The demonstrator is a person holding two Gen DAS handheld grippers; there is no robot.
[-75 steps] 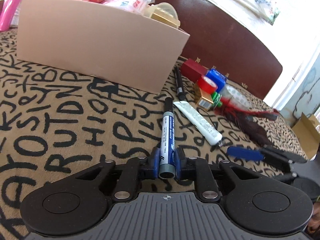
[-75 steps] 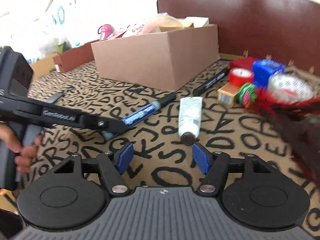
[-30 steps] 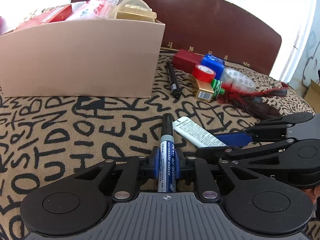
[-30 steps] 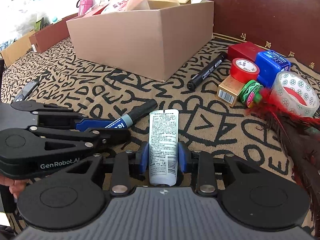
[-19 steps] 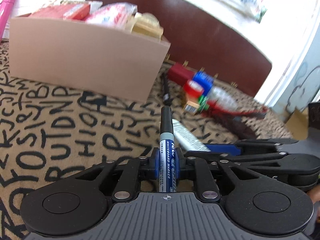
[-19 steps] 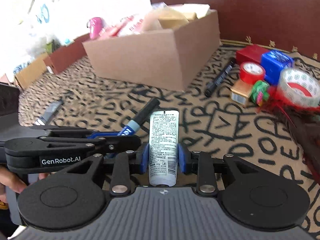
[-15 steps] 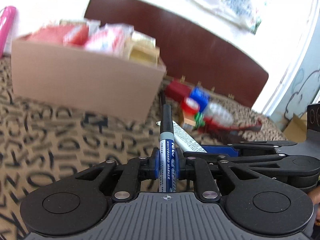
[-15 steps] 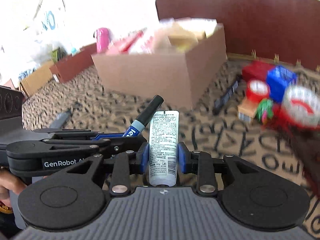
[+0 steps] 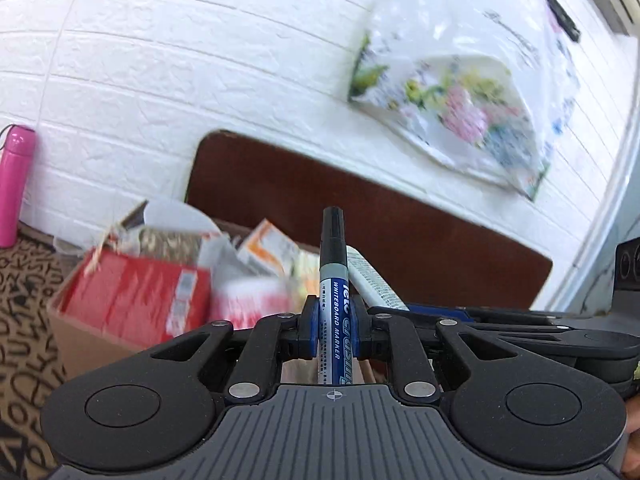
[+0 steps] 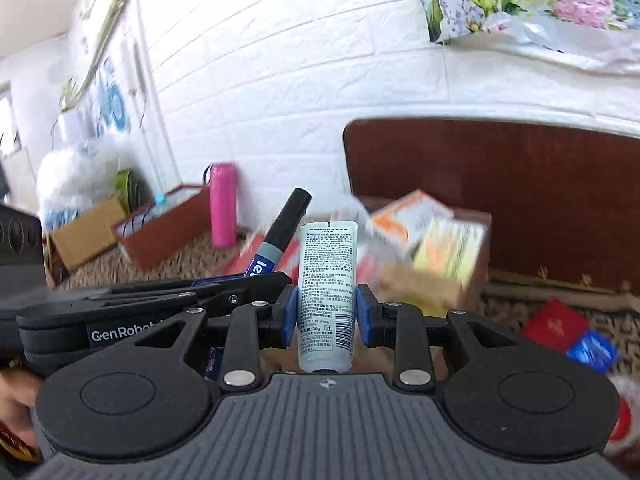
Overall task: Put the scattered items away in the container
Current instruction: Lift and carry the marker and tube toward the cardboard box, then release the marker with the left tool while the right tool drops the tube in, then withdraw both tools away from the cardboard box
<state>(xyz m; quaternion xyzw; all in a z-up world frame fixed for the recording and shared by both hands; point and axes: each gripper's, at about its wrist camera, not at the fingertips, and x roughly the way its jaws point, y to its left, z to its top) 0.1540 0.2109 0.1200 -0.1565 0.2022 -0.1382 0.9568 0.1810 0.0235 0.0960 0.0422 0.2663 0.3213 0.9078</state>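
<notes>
My left gripper (image 9: 334, 330) is shut on a blue whiteboard marker (image 9: 333, 280) with a black cap, held in the air and pointing up. My right gripper (image 10: 326, 314) is shut on a white tube (image 10: 327, 280), also lifted. The two grippers are side by side; the marker also shows in the right wrist view (image 10: 280, 236) and the tube in the left wrist view (image 9: 372, 280). Just ahead and below is the cardboard box (image 9: 88, 344), full of red and orange packets, blurred. It also shows in the right wrist view (image 10: 424, 284).
A dark brown headboard (image 9: 440, 240) stands behind the box against a white brick wall. A pink bottle (image 9: 14, 184) stands at the left. A red box (image 10: 554, 326) and a blue box (image 10: 592, 352) lie on the letter-print cover at the right.
Both grippers have risen from the cover with the marker and the tube and moved toward the box; the views have tilted up to the wall, and the box top is now close ahead.
</notes>
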